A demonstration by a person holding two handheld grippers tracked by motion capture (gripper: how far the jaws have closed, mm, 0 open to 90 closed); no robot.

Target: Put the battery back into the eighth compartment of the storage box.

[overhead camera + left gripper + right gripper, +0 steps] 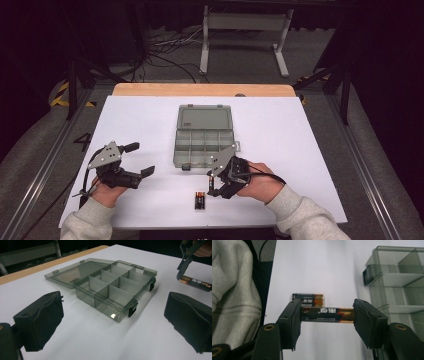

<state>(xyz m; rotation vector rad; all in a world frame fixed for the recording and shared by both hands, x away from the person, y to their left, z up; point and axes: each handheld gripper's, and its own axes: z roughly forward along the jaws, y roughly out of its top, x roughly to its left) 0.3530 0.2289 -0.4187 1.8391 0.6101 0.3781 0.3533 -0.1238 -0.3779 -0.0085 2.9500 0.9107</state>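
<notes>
Black-and-gold battery (325, 314) is sitting clamped end to end in the right claw (327, 315). Left claw (136, 159) is gaping wide at nine o'clock of the organiser box (204, 140).

3 batteries (327, 314), 1 compartment box (204, 136)

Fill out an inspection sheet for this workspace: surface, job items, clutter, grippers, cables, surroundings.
Surface: white table top, wooden strip along the far edge.
Job's things: grey box, lid open flat, compartments look empty; one battery clamped end to end; two more batteries lying side by side near the front edge.
Clutter: nothing seen.
Grippers: right hand-held gripper shut on the battery, lifted off the table beside the box; left hand-held gripper open, holding nothing.
Cables: one trails from each gripper; loose cables on the floor beyond the table.
Surroundings: dark room, white stand behind.
</notes>
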